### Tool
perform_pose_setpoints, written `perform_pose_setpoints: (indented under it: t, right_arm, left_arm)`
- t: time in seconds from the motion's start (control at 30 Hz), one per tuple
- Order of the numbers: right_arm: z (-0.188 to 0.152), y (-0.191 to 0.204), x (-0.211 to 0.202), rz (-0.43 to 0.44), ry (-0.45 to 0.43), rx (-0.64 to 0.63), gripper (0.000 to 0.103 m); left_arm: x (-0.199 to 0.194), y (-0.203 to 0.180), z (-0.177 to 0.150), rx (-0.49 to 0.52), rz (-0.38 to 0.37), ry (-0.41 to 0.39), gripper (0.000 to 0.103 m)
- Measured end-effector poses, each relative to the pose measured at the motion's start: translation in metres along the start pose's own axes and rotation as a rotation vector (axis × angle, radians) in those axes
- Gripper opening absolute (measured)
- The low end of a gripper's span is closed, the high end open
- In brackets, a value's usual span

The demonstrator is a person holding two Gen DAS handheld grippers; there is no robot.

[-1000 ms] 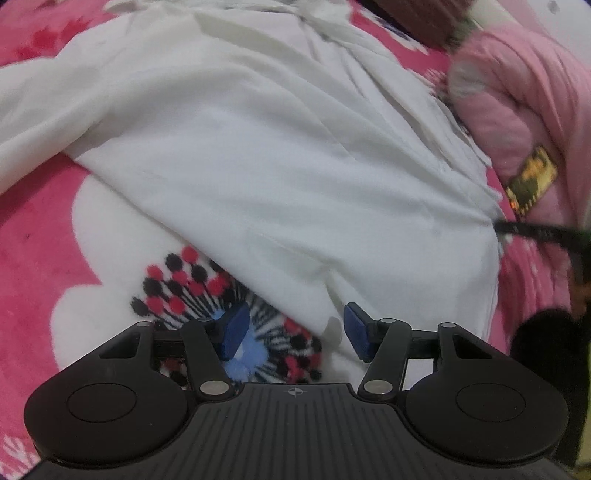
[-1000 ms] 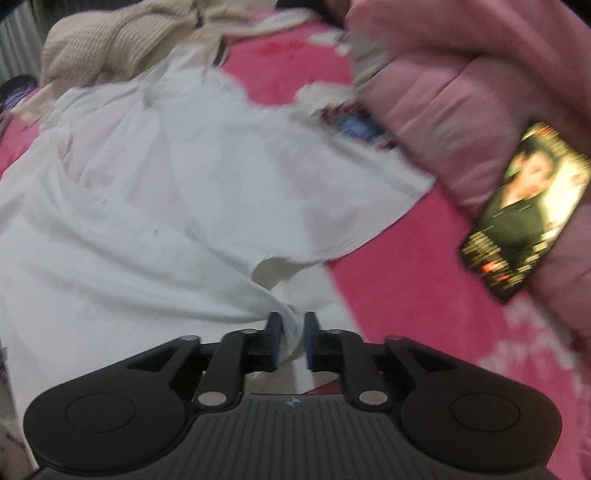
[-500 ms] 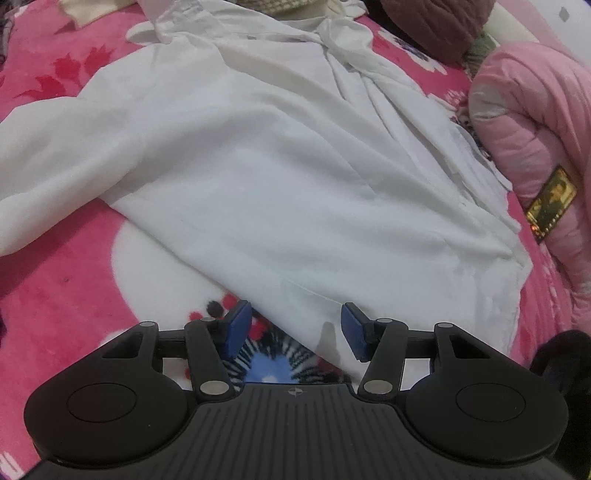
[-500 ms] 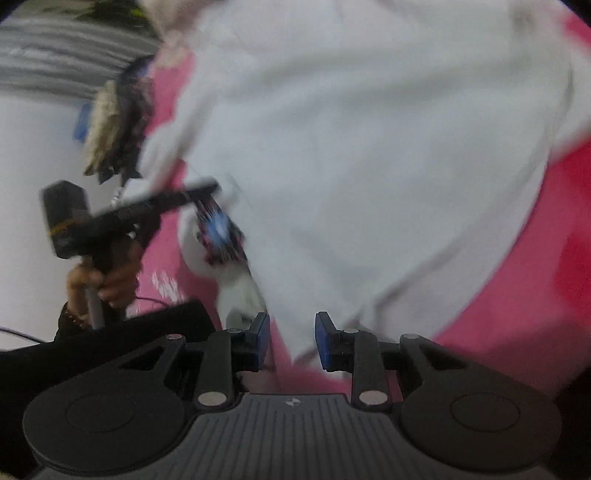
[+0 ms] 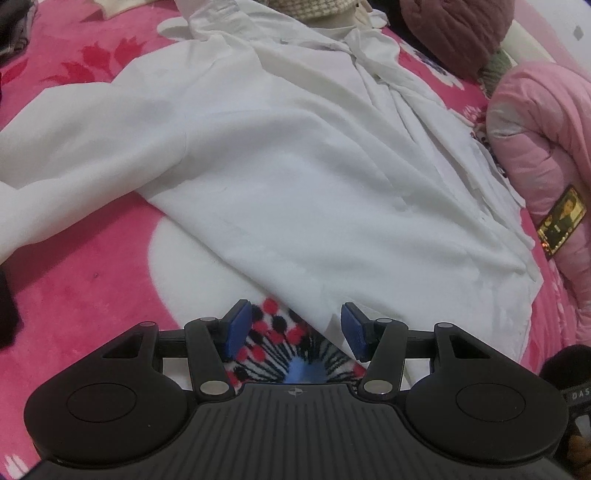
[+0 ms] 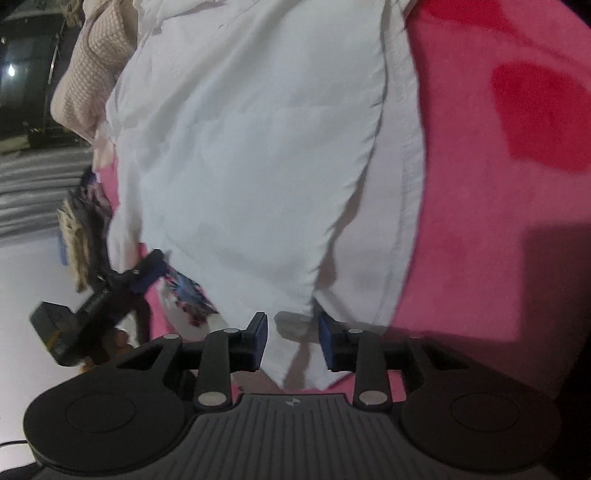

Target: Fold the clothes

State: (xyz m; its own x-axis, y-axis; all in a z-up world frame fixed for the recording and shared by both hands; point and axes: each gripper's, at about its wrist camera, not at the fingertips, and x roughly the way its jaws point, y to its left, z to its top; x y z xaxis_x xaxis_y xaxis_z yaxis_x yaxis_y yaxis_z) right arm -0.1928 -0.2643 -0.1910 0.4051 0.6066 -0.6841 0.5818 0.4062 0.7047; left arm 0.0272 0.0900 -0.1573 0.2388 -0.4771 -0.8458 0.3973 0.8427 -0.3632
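Left claw [image 5: 293,332]: jaws spread wide, blue pads [image 5: 238,326] holding nothing, poised just above the lower hem of the white shirt [image 5: 295,177]. Between the pads showed the blanket's flower print of red and black dots on white, with a blue centre.

Right claw [image 6: 291,341]: jaws parted, nothing clamped; a hem corner of the white shirt lay in the gap between the blue pads [image 6: 328,345], though whether cloth touched either pad could not be told.

White shirt: spread flat on the pink floral blanket [image 5: 74,280], collar at the far end, one sleeve stretched out to the left in the left wrist view, folds bunched along its right side. In the right wrist view a stitched front placket ran along its right edge.

Surroundings, left wrist view: pink quilted bedding [image 5: 543,147] at the right, bearing a small dark printed card or screen [image 5: 561,219] (detail too small to read); a maroon ribbed knit [image 5: 454,33] and a cream knit garment [image 5: 325,9] beyond the collar.

Surroundings, right wrist view: a beige waffle-knit garment [image 6: 96,70] at upper left; the left claw seen at lower left, by the shirt's edge.
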Motion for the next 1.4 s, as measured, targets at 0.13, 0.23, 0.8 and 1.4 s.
perform_pose_setpoints:
  t: [0.13, 0.23, 0.8, 1.4]
  right_arm:
    - [-0.004, 0.012, 0.009, 0.025, 0.034, -0.051, 0.034]
    - [-0.007, 0.014, 0.017, 0.0, 0.034, -0.064, 0.031]
    - [-0.033, 0.046, 0.0, 0.048, 0.064, -0.233, 0.005]
    - [-0.058, 0.051, 0.024, -0.058, 0.221, -0.37, 0.004]
  left_arm:
    - [-0.005, 0.011, 0.004, -0.046, 0.0, -0.026, 0.053]
    - [-0.009, 0.02, 0.007, -0.081, -0.001, -0.045, 0.053]
    - [-0.005, 0.064, 0.037, -0.298, 0.037, -0.172, 0.02]
    - [-0.031, 0.085, 0.038, -0.107, 0.215, -0.203, 0.0]
